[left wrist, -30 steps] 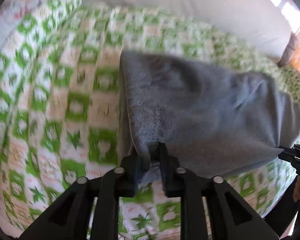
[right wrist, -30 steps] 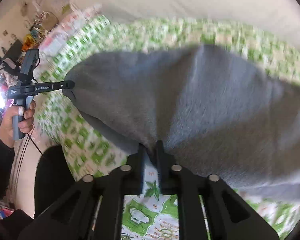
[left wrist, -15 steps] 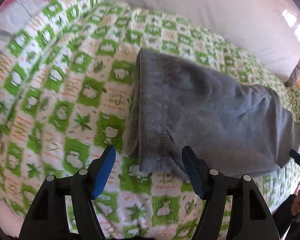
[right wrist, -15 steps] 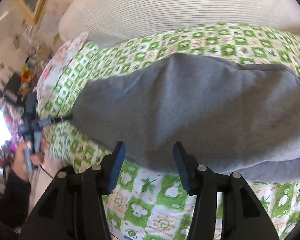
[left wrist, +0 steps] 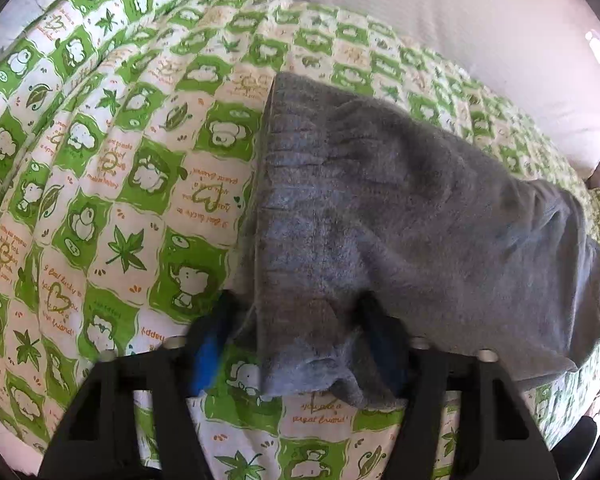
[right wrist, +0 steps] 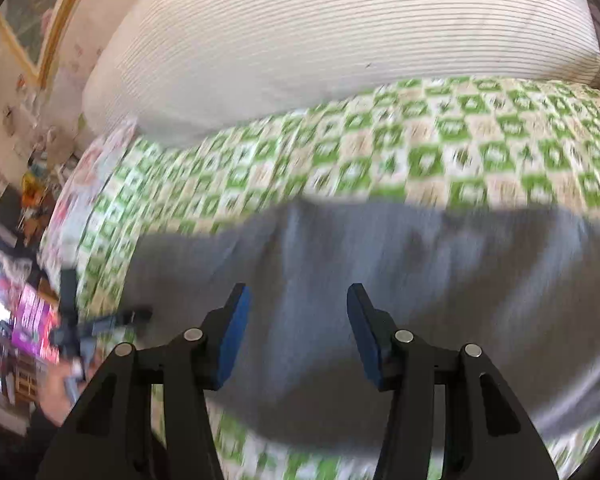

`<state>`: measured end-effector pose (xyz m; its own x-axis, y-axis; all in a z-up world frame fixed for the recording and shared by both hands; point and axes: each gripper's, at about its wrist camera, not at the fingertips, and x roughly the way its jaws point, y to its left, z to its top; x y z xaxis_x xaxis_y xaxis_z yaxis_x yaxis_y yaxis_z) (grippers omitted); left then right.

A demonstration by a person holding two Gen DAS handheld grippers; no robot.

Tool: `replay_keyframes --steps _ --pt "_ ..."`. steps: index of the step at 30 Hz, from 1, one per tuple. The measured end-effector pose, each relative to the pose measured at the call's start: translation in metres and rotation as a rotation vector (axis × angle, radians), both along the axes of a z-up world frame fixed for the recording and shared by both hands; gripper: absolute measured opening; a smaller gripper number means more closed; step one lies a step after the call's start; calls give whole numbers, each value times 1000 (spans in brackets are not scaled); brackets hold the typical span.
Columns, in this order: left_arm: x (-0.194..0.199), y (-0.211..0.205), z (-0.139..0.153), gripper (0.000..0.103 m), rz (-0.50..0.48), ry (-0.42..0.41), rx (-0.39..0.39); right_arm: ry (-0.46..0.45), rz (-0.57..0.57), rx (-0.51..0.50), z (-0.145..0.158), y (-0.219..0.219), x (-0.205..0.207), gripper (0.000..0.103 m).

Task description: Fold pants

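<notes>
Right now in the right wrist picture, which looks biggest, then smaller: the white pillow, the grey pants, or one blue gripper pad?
1. White pillow and grey pants: too alike to rank.
2. Blue gripper pad: smallest, though nearest.

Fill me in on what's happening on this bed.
A person with a gripper in each hand is folding grey pants on a green checked quilt. The pants lie flat, folded over. The left gripper is open, its fingers either side of the near corner of the cloth. The right gripper is open too, above the pants, gripping nothing.
</notes>
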<state>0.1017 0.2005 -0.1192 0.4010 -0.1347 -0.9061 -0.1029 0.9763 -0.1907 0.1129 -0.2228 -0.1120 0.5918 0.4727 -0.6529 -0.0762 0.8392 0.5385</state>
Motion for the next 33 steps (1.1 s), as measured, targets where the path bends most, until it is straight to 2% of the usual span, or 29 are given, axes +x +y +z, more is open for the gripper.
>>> replay_keyframes --steps 1,4,8,11,13,16,17,18,19,21,23,27,29,31,33 --pt "-2 2 1 36 5 -22 -50 5 -16 6 0 -5 16 52" --pt "-11 12 12 27 45 -82 -137 2 -47 -7 1 -9 47 52" --pt "-35 30 45 21 77 -178 -205 8 -58 -7 2 -4 74 52" --pt "-55 51 70 16 91 -237 -200 6 -9 -3 2 11 75 52" --pt "-63 62 67 16 108 -217 -182 11 32 -11 -2 23 72 52" --pt "-63 54 42 17 61 -120 -139 42 73 1 -13 33 68 52" --pt "-60 45 34 22 34 -86 -128 52 79 5 -16 34 68 52" --pt "-60 35 28 25 10 -45 -75 57 83 5 -18 33 68 52" --pt "-62 30 29 31 6 -41 -25 59 86 3 -19 32 69 52" --pt "-64 19 41 43 3 -79 74 60 88 -6 -17 28 71 52" --pt "-64 15 60 65 30 -135 115 61 103 -1 -14 22 76 52" --pt "-59 4 91 73 55 -236 138 71 174 7 -9 16 82 52" --pt "-55 -1 95 76 19 -251 77 90 248 70 -9 18 84 52" --pt "-49 -14 88 76 -31 -236 33 155 311 162 -16 23 90 52" --pt "-44 -23 81 76 -41 -232 93 204 335 167 -23 31 96 52"
